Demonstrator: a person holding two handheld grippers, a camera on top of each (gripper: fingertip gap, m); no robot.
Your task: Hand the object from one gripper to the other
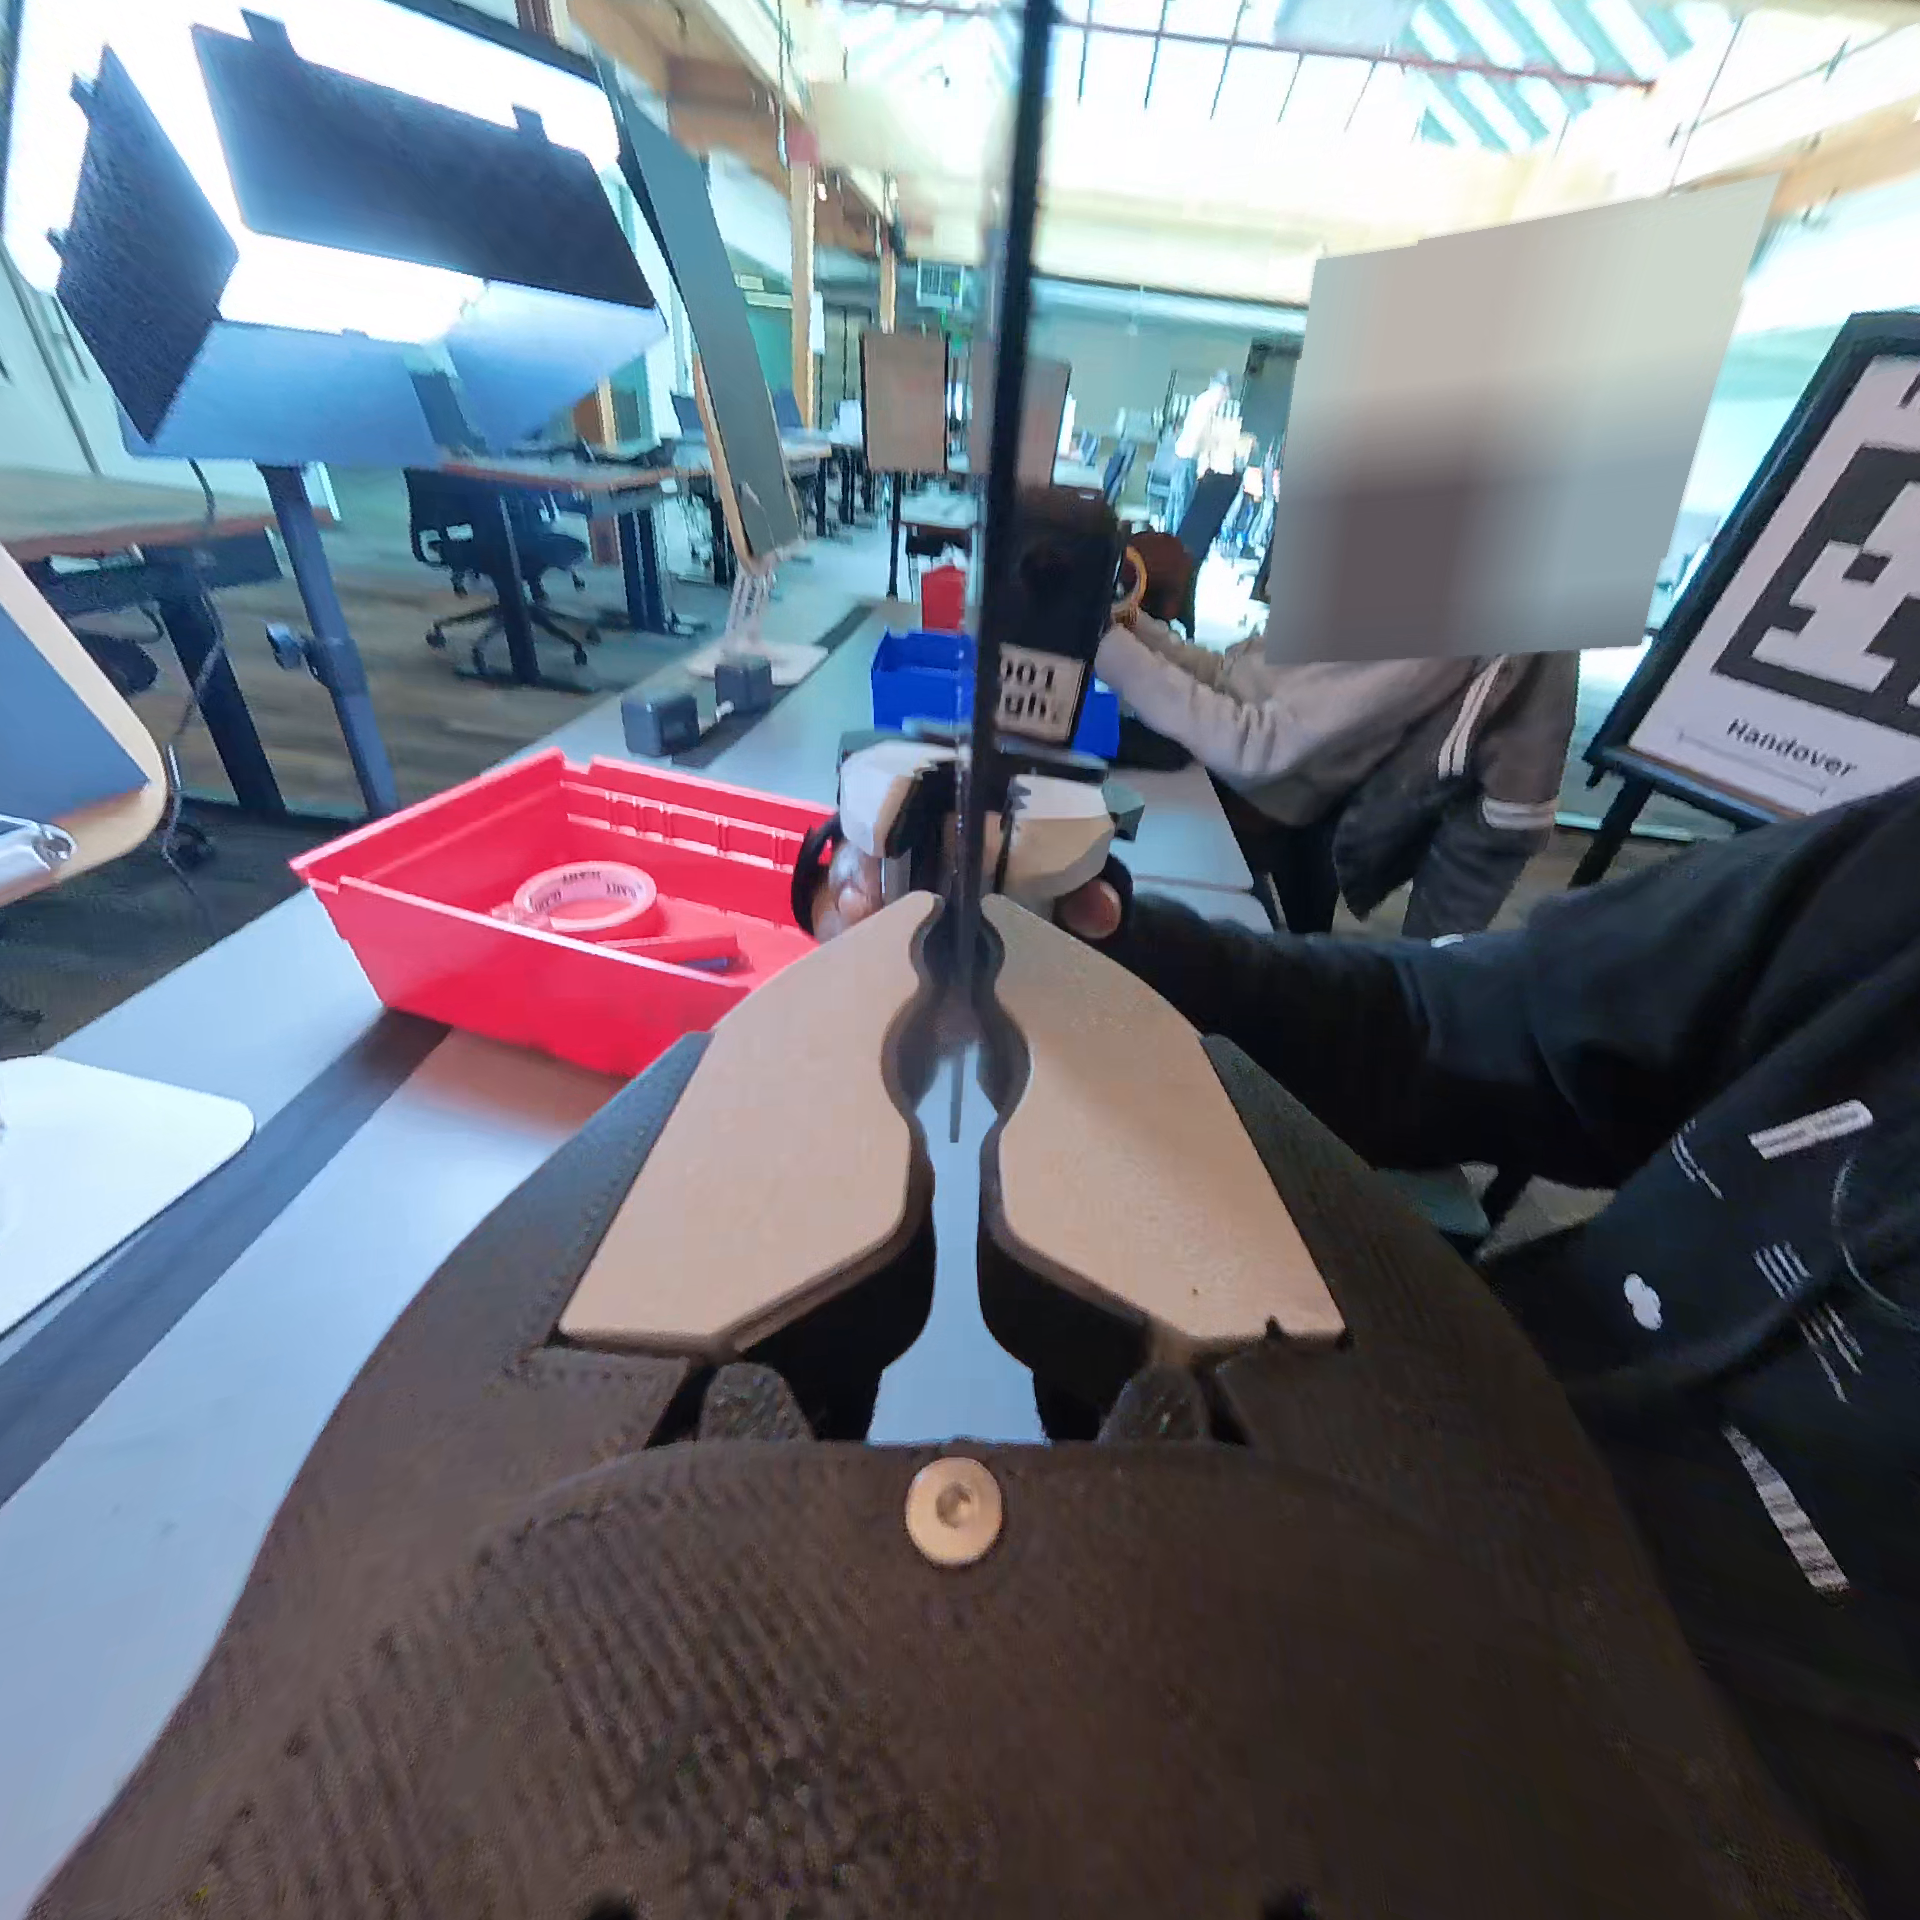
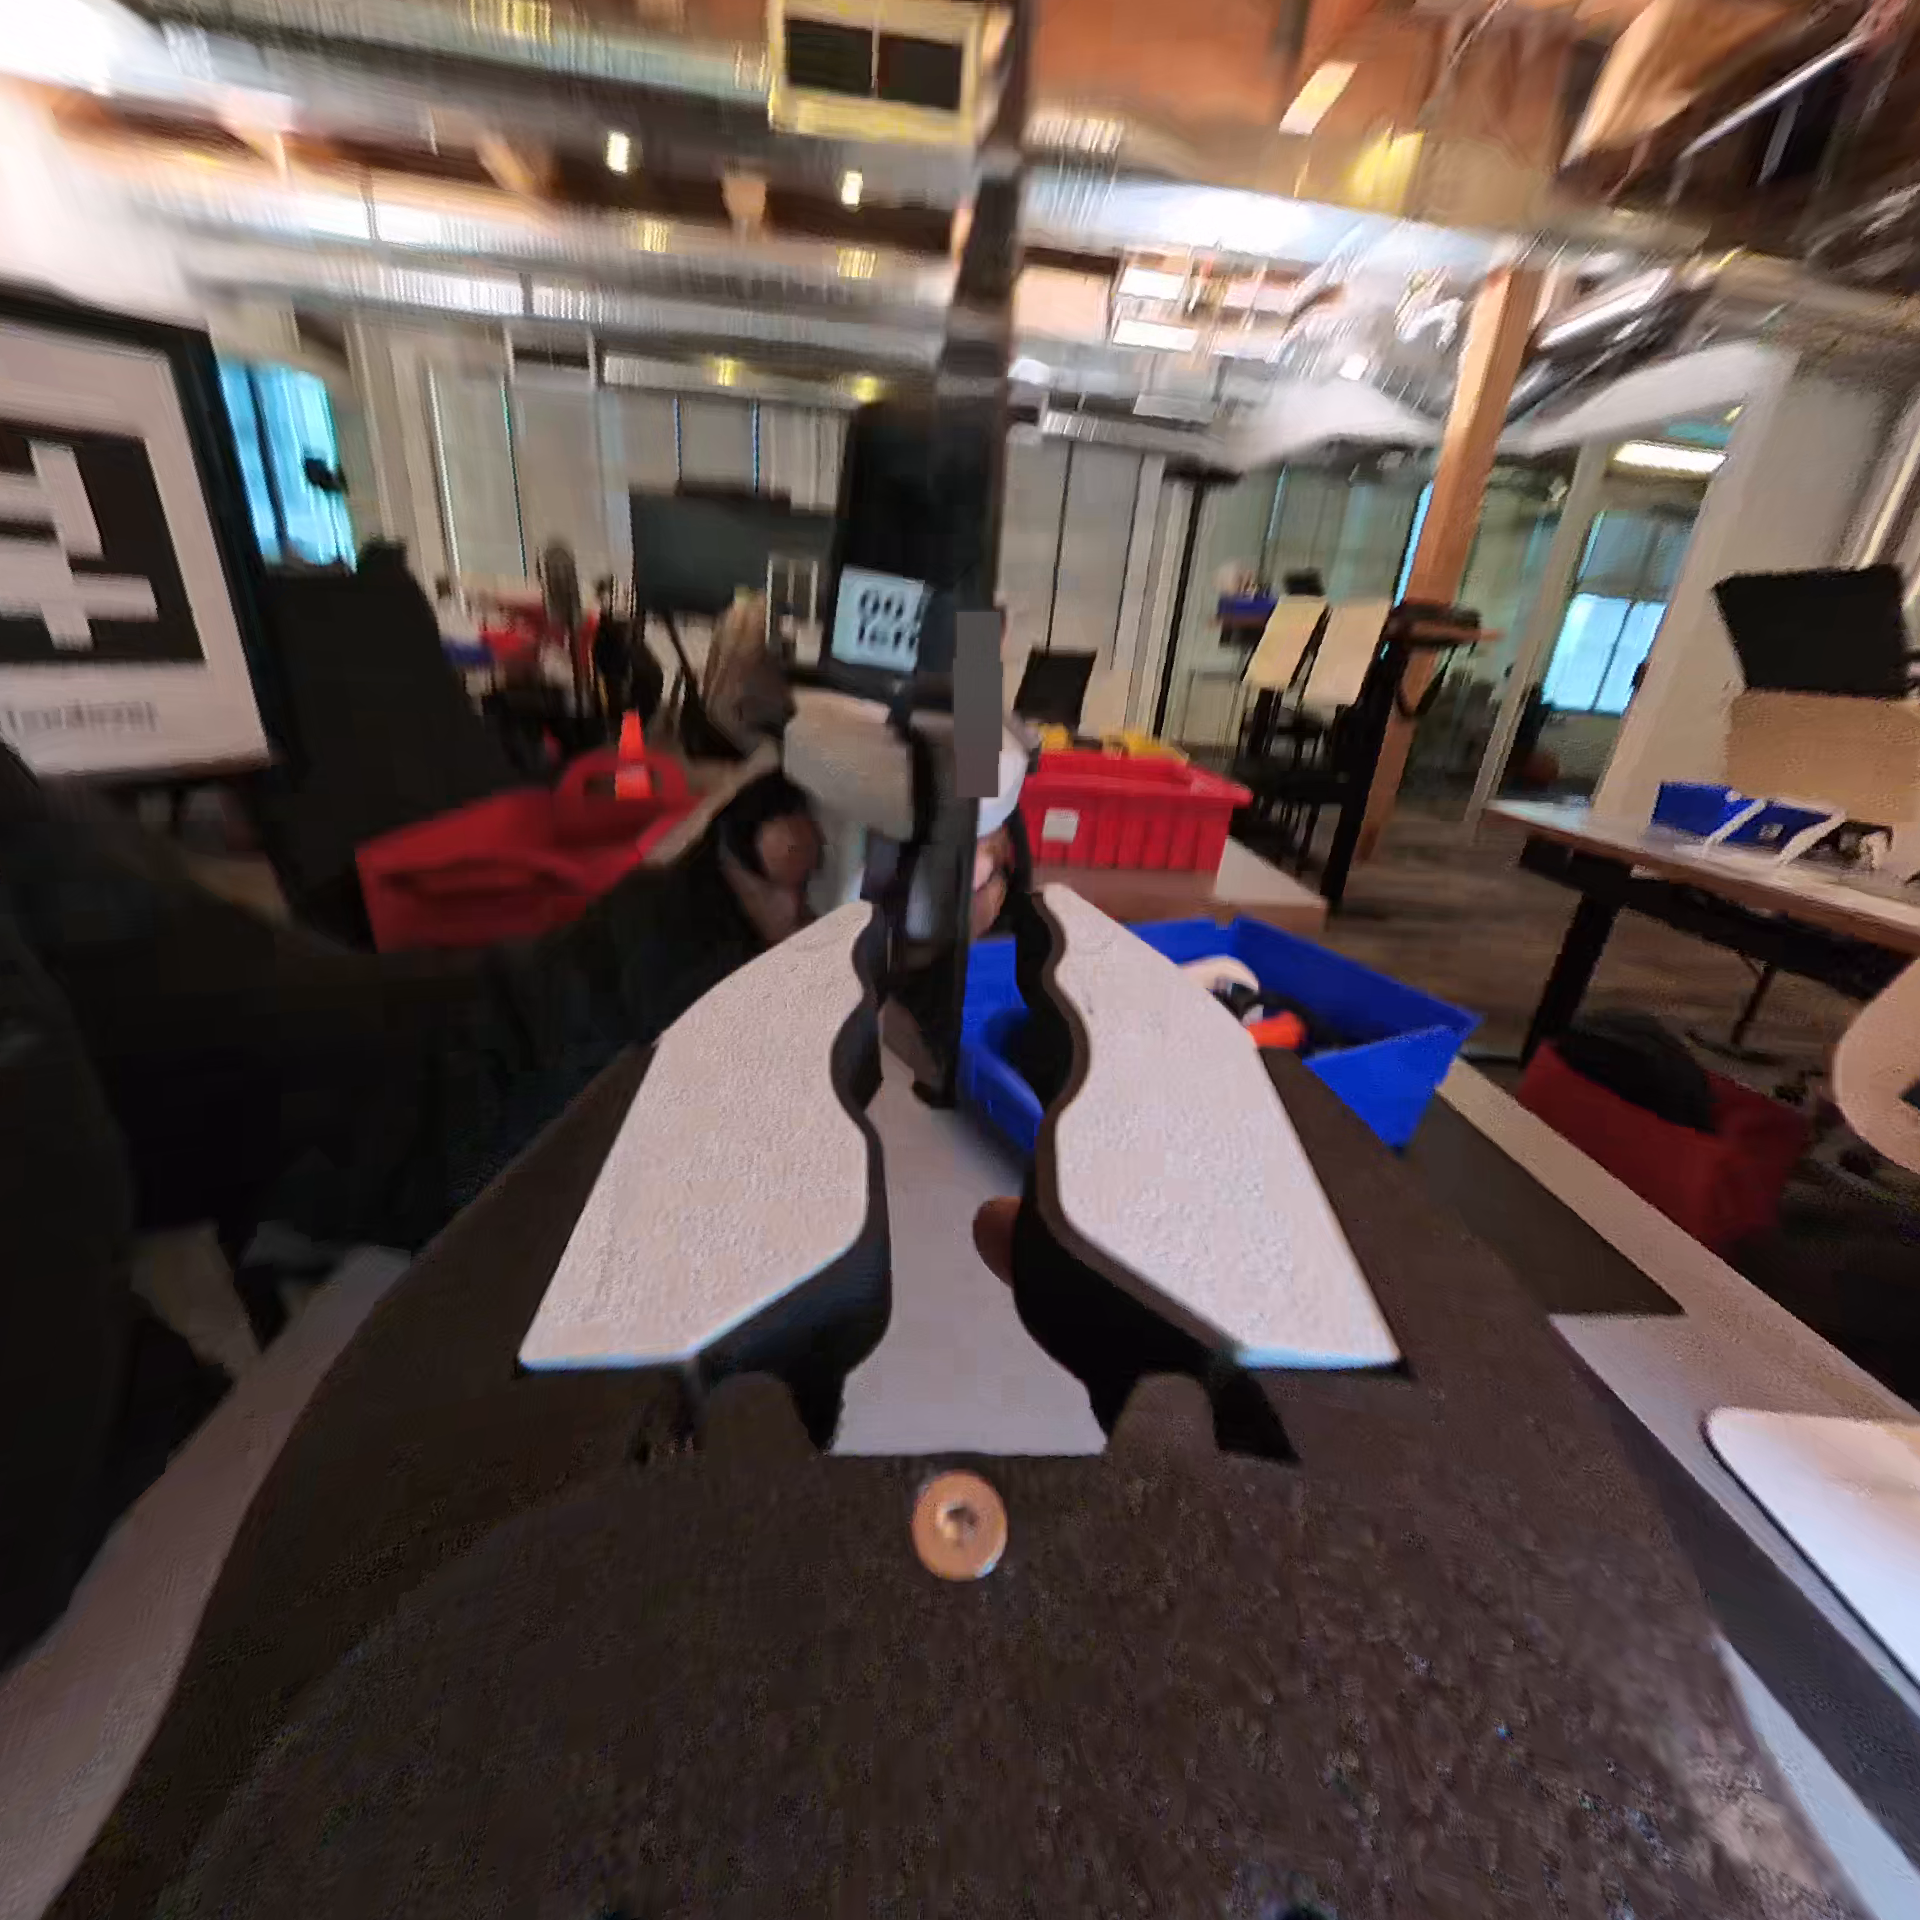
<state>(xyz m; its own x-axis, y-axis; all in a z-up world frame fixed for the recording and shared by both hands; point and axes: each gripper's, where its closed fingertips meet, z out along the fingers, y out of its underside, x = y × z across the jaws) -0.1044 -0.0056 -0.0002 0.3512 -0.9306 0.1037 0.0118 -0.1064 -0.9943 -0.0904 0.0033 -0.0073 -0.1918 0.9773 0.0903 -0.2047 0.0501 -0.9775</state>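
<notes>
- Left wrist view: the left gripper [image 1: 961, 925], with pale grey flat fingers on a black textured body, is pinched on a thin flat black panel [image 1: 1003, 416] that is seen edge-on and rises upright from between the fingertips toward the top of the view.
- Beyond those fingertips, the right gripper [image 1: 971, 821], white and black, faces the camera with a person's hand [image 1: 1086, 904] and black sleeve [image 1: 1403, 1018] behind it.
- A red plastic bin [image 1: 499, 935] sits on the grey table [image 1: 156, 1455] to the left, holding a roll of white tape [image 1: 587, 899].
- A blue plastic bin [image 1: 920, 681] stands farther back on the table.
- Right wrist view, which is blurred: the right gripper [image 2: 951, 914] has a clear gap between its pale fingers, and the lower end of the same black panel [image 2: 951, 997] stands in that gap; whether either finger touches it cannot be told.
- A blue bin [image 2: 1351, 1018] lies just behind the right finger, and red bins [image 2: 1132, 805] stand farther off.
</notes>
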